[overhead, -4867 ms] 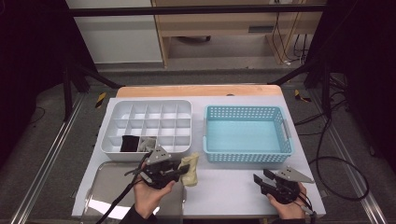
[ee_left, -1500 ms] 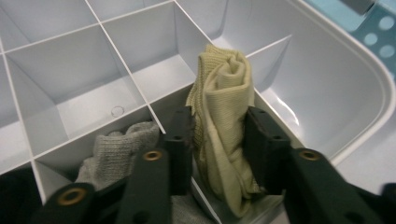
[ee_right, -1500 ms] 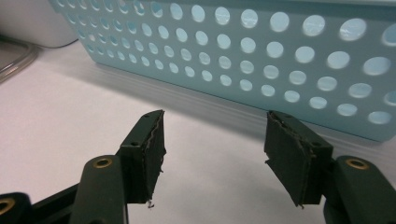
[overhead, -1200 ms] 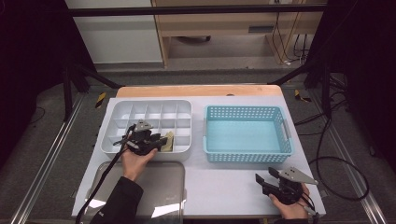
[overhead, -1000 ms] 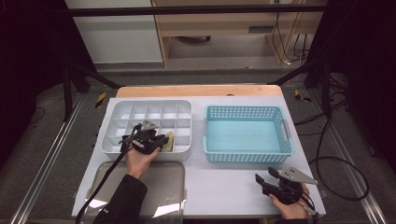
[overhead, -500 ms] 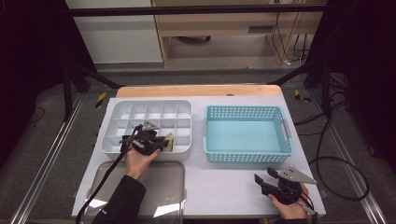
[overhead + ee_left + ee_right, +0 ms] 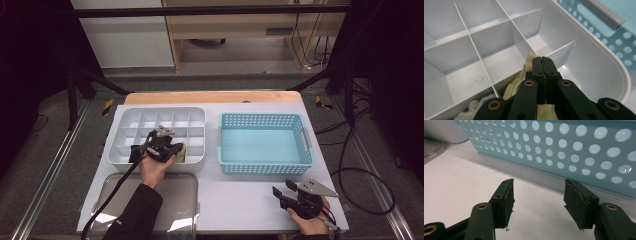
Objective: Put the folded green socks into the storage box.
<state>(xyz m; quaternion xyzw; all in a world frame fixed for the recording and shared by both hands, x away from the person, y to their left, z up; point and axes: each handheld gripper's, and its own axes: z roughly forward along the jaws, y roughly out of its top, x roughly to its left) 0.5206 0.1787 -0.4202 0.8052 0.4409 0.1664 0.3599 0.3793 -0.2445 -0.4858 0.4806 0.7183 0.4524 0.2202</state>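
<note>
Both left tongs (image 7: 542, 58) jaws have just clenched, empty, above the yellow cloth (image 7: 520, 83); right tongs (image 7: 537, 192) gape.

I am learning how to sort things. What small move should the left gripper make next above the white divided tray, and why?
Probably lift the left gripper straight up. Its jaws have just closed and stand shut above the yellow cloth, which lies in a near compartment of the white divided tray, so the placing looks finished.
</note>
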